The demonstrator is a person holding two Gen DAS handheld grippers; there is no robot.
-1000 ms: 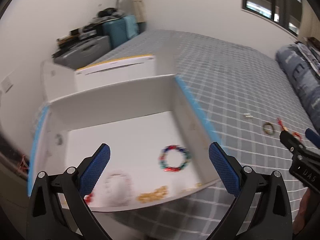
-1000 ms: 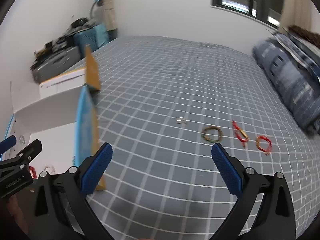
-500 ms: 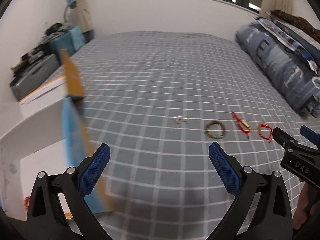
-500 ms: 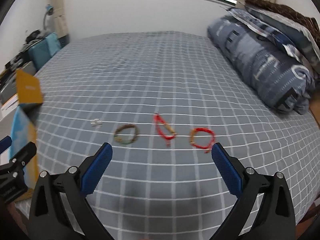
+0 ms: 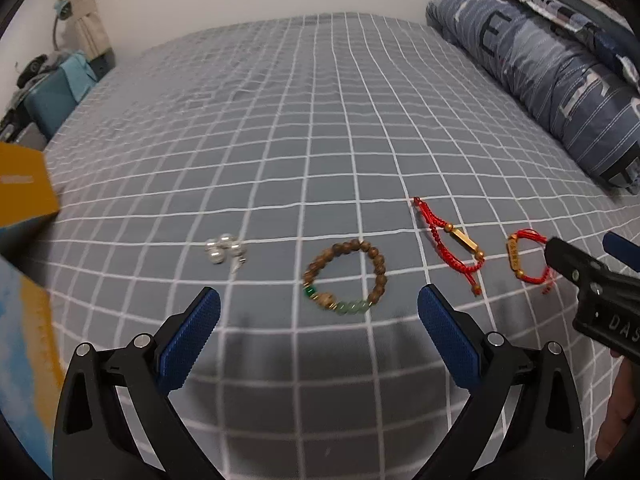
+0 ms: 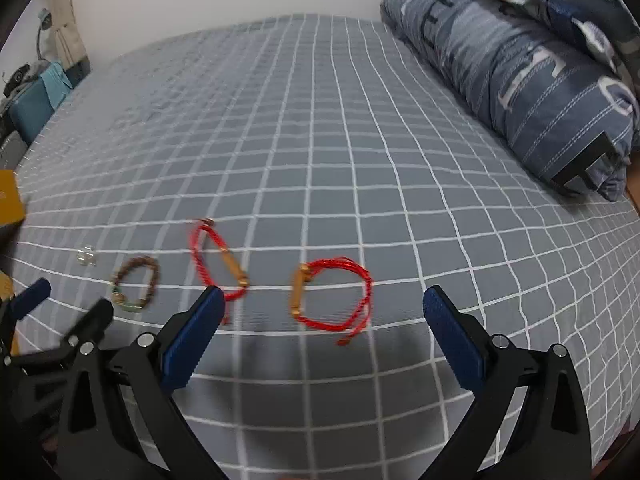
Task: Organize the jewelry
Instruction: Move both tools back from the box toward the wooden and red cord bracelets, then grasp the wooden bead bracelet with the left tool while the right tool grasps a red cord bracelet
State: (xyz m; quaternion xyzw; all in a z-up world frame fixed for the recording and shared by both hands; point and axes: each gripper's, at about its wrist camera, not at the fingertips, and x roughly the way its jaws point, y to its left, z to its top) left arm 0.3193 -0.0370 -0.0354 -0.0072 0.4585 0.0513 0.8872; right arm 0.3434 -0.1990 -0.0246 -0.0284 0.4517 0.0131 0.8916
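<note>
While both grippers gape empty | wooden bead bracelet (image 5: pixel 344 276), green stones | red cord bracelet (image 6: pixel 334 300)

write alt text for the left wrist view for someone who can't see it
The left gripper, jaws open and empty, hovers over a grey checked bedsheet, lined up with a wooden bead bracelet. Pearl earrings lie to its left, two red cord bracelets to its right, where the right gripper enters frame.
</note>
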